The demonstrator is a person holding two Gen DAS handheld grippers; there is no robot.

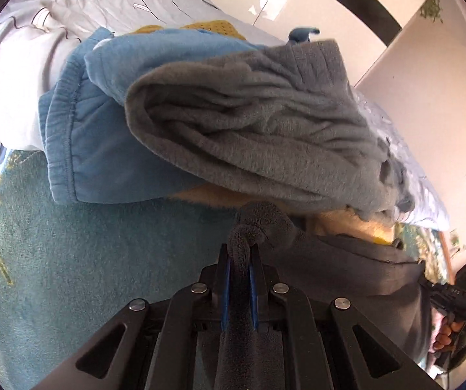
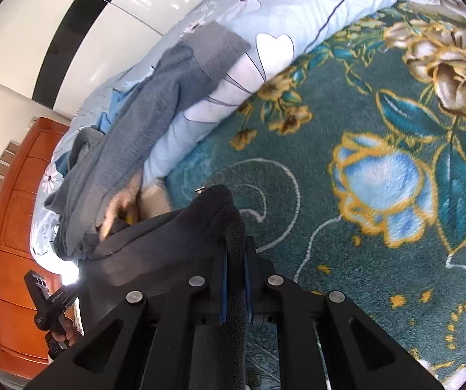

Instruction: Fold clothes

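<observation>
1. Bed blanket (image 2: 346, 104), teal with a flower print, lies under everything.
2. Pale quilt (image 2: 285, 16) is bunched along its far side.
3. Grey fleece garment (image 1: 249, 123) lies heaped on blue clothes (image 1: 102, 136).
4. Dark garment (image 2: 167, 237) hangs stretched between both tools, above the blanket.
5. Left hand-held gripper (image 1: 240, 279) pinches one edge; right hand-held gripper (image 2: 234, 279) pinches the other.

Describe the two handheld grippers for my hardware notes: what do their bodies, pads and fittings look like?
Both look alike. The left gripper and right gripper have matte black bodies with angled linkage bars, triangular cutouts and round silver pivot pins. Each finger carries a narrow blue pad. Seen from across, the right unit's black handle bears small white lettering and a green light, with a thin dark cable below.
</observation>
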